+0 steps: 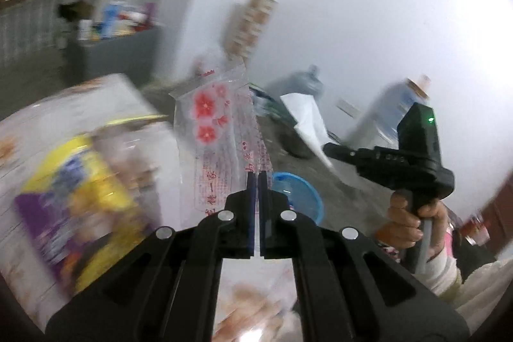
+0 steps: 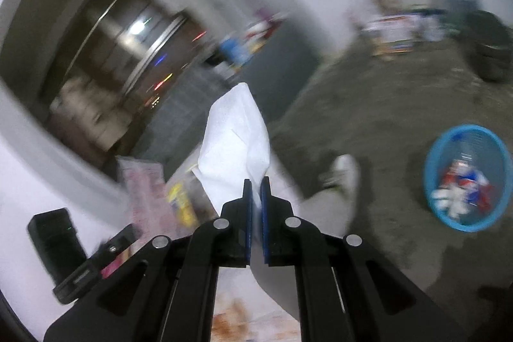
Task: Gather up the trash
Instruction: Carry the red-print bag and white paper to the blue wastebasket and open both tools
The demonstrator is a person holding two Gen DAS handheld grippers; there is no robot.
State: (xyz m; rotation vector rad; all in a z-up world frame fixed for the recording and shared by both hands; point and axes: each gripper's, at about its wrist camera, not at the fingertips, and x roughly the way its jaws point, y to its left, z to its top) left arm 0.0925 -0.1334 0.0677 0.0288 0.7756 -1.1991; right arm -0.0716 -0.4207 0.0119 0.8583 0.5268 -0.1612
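Note:
My left gripper [image 1: 258, 174] is shut on a clear plastic wrapper [image 1: 221, 120] printed with red flowers and red lettering, which stands up from the jaws. My right gripper [image 2: 256, 181] is shut on a white paper napkin [image 2: 235, 140] that rises above its fingertips. In the left wrist view the same napkin [image 1: 309, 117] trails from the right gripper's black body [image 1: 413, 146], held by a person's hand [image 1: 407, 218]. A blue round basket [image 2: 468, 178] with white, red and blue trash inside stands on the dark floor at the right; its rim [image 1: 307, 191] shows just behind my left fingers.
A yellow and purple snack bag [image 1: 80, 204] lies on a pale surface at the left. The person's white shoe [image 2: 344, 173] rests on the floor. A dark bin [image 2: 490, 50], a water jug [image 1: 309, 79] and stacked boxes [image 1: 250, 24] stand by the white wall.

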